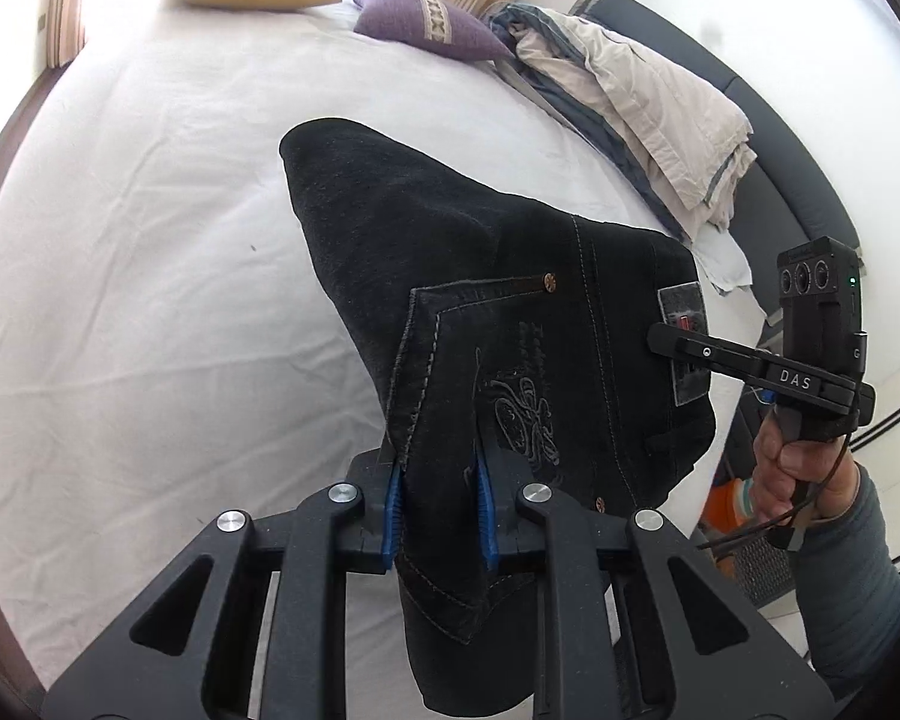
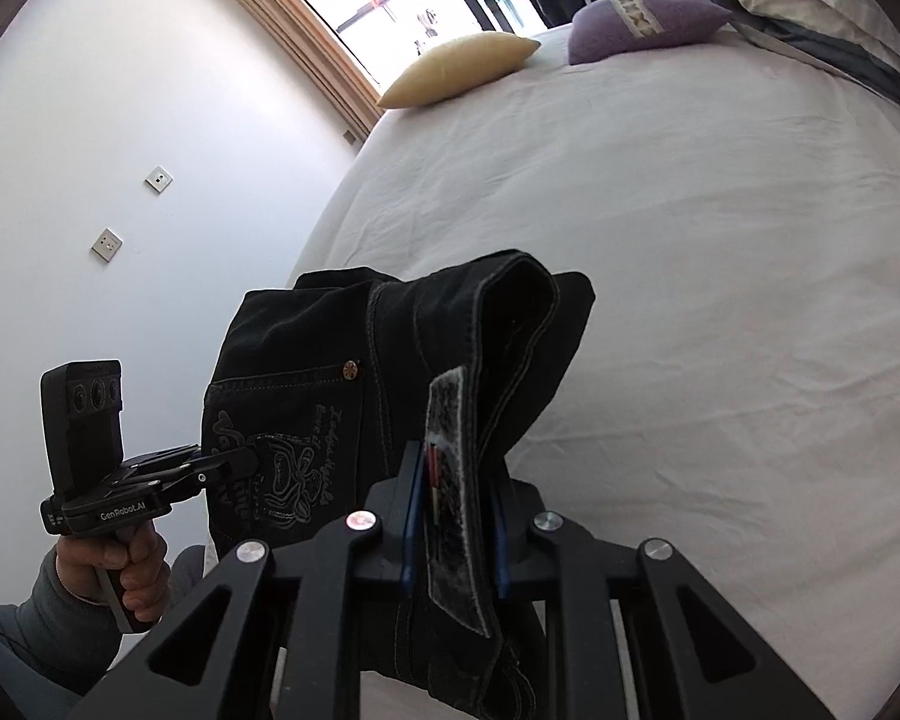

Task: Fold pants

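Already lifted: black jeans [image 1: 450, 276] above white bed sheet [image 1: 150, 240].
Clamped by left gripper [image 1: 438, 516] at back pocket, by right gripper [image 2: 453, 531] at waistband patch; heavy, limp denim, best held at thick seams.

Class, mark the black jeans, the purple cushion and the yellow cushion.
black jeans [image 1: 450, 252]: left wrist view, plain leg fabric above the pocket.
purple cushion [image 2: 642, 24]: right wrist view, its front face.
yellow cushion [image 2: 462, 69]: right wrist view, its middle.
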`<action>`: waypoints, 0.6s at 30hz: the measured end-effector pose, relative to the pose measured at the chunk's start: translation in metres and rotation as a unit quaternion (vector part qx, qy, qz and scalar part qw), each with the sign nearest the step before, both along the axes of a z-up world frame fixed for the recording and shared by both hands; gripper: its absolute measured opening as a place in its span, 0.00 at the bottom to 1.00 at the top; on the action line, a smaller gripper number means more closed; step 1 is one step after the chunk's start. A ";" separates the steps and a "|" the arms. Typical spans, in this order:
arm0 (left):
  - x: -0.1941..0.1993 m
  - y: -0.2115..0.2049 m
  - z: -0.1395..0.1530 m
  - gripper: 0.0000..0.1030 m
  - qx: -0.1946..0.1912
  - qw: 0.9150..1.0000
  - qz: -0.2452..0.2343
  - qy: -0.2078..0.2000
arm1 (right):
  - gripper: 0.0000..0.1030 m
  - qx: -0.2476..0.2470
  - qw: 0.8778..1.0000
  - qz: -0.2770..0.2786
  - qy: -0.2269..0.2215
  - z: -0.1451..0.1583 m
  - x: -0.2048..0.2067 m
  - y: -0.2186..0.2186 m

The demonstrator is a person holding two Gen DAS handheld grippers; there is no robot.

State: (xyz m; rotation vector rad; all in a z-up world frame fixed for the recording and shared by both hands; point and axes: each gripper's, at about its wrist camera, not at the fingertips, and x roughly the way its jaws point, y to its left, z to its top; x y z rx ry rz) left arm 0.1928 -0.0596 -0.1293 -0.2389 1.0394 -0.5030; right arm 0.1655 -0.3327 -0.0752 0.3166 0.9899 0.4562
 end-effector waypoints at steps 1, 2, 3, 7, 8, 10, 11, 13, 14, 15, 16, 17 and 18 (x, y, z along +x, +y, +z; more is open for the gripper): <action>0.010 0.006 0.003 0.17 0.008 1.000 0.003 -0.005 | 0.20 0.002 1.000 0.002 -0.001 -0.001 0.012 0.007; 0.021 0.014 0.005 0.17 0.015 1.000 0.006 -0.008 | 0.20 0.004 1.000 0.002 0.001 -0.004 0.026 0.015; 0.033 0.021 0.005 0.17 0.021 1.000 0.011 -0.009 | 0.20 0.006 1.000 0.002 0.003 -0.008 0.039 0.022; 0.076 0.048 -0.007 0.17 0.034 0.999 0.026 -0.001 | 0.20 0.010 1.000 0.001 0.017 -0.029 0.088 0.045; 0.087 0.053 -0.014 0.17 0.039 0.999 0.029 0.004 | 0.20 0.013 1.000 0.000 0.024 -0.035 0.098 0.049; 0.105 0.072 -0.034 0.18 0.047 0.998 0.033 0.015 | 0.20 0.015 0.999 -0.004 0.037 -0.050 0.115 0.054; 0.113 0.077 -0.046 0.18 0.052 0.998 0.035 0.024 | 0.20 0.015 0.999 -0.007 0.046 -0.059 0.120 0.055; 0.120 0.084 -0.065 0.20 0.062 0.997 0.041 0.032 | 0.20 0.017 0.998 -0.018 0.061 -0.078 0.125 0.053; 0.122 0.086 -0.072 0.21 0.063 0.997 0.043 0.032 | 0.20 0.020 0.997 -0.024 0.065 -0.086 0.125 0.050; 0.123 0.086 -0.077 0.23 0.061 0.997 0.046 0.031 | 0.20 0.026 0.997 -0.030 0.067 -0.091 0.124 0.049; 0.124 0.082 -0.080 0.24 0.060 0.997 0.047 0.029 | 0.20 0.032 0.997 -0.034 0.068 -0.096 0.123 0.046; 0.124 0.083 -0.082 0.26 0.064 0.997 0.044 0.024 | 0.20 0.036 0.996 -0.036 0.068 -0.099 0.123 0.044; 0.122 0.083 -0.086 0.30 0.070 0.996 0.042 0.021 | 0.22 0.039 0.996 -0.037 0.068 -0.102 0.122 0.042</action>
